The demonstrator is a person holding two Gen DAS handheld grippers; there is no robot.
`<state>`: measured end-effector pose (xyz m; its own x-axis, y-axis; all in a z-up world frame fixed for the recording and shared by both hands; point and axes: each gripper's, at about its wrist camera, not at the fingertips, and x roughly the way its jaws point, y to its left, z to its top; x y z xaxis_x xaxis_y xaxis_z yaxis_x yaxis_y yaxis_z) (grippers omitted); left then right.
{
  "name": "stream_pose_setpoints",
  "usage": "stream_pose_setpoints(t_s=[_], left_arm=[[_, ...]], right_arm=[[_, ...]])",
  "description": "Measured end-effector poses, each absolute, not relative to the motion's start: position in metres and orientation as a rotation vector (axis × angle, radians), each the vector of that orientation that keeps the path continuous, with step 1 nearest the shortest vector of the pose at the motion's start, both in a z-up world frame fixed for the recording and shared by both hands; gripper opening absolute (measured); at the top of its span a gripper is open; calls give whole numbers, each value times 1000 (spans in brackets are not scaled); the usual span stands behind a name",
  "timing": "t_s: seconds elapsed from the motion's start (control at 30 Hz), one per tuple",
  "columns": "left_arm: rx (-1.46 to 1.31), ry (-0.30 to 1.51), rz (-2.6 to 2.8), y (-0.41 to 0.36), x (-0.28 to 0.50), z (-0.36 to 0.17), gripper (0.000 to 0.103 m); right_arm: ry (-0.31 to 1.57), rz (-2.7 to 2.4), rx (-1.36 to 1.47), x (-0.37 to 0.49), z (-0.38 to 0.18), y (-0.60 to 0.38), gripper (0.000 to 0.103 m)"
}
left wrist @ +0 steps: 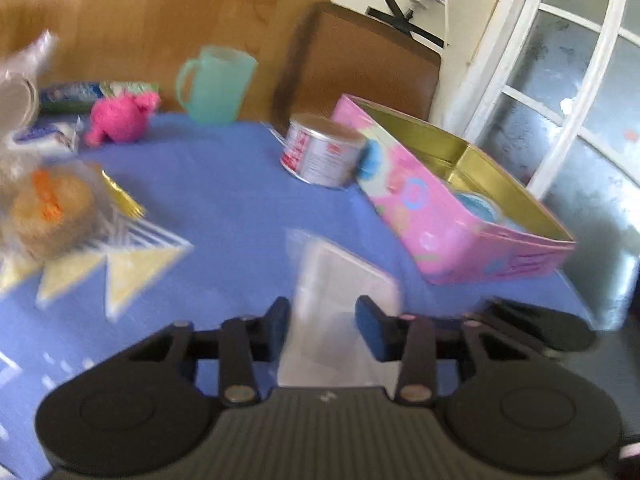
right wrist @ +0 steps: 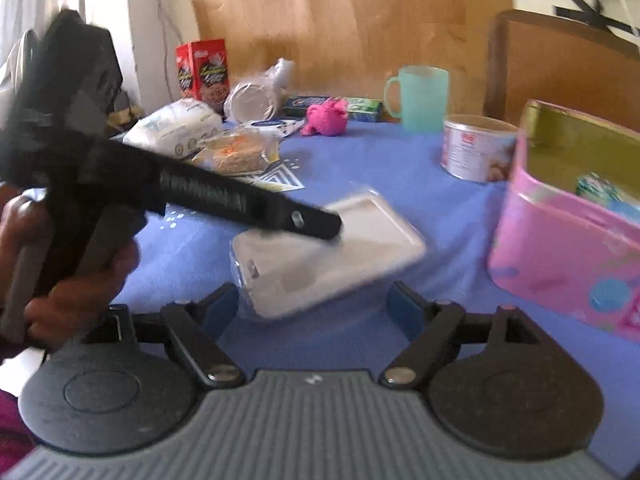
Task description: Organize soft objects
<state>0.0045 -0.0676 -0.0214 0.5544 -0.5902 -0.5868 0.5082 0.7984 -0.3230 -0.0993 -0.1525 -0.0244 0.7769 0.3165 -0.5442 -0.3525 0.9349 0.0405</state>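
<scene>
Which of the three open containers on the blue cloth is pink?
The rectangular tin at the right; the mug is turquoise, the round can silver.

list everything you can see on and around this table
clear flat packet: 1, translucent white, mid-table, held by left gripper
pink tin box: 1, pink outside, gold inside, open, table's right side
can: 1, silver and red, beside the box
mug: 1, mint green, far edge
plush toy: 1, hot pink, far left
red carton: 1, red, far left
wrapped scrubber: 1, tan and orange, left side
tablecloth: 1, blue
chair: 1, brown, behind table
left gripper: black, blue pads around packet
right gripper: black, open
</scene>
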Motion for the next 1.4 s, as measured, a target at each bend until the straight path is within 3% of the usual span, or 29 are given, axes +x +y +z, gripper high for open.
stream_pose_setpoints(t_s=[0.17, 0.23, 0.37, 0.5, 0.63, 0.73, 0.9, 0.97, 1.07, 1.1, 1.13, 1.2, 1.23, 1.33, 1.4], left_arm=[[-83, 682, -575, -70, -5, 3, 35], [-90, 653, -640, -78, -6, 23, 26], [-7, 560, -777, -129, -15, 58, 26], [76, 493, -903, -187, -22, 79, 24], [97, 412, -917, -202, -27, 102, 34], [23, 415, -832, -174, -14, 111, 37], [-56, 610, -602, -118, 21, 74, 37], [-108, 725, -579, -103, 30, 48, 43], [-185, 848, -607, -90, 36, 14, 70], [-199, 874, -617, -91, 38, 5, 85], [-207, 895, -623, -93, 39, -3, 93], [-187, 861, -664, -100, 36, -13, 96], [-162, 846, -677, -105, 32, -14, 92], [-120, 826, -674, -109, 25, -11, 68], [-123, 826, -660, -102, 22, -9, 65]], right_arm=[[511, 386, -23, -94, -19, -153, 74], [449, 425, -9, -99, -10, -156, 48], [306, 306, -47, -111, 11, -172, 45], [193, 170, -3, -122, 33, -212, 24], [195, 170, 151, -130, 44, -263, 27], [228, 283, 225, -142, 38, -280, 40], [311, 351, 99, -148, 16, -244, 52], [388, 345, 49, -139, 5, -226, 61], [498, 353, -20, -112, -9, -207, 72], [517, 350, -52, -108, -13, -201, 76], [532, 343, -93, -102, -16, -192, 77], [569, 324, -156, -89, -22, -179, 86], [586, 329, -136, -83, -22, -178, 88], [584, 292, -108, -71, -22, -175, 83], [561, 278, -125, -75, -22, -167, 80]])
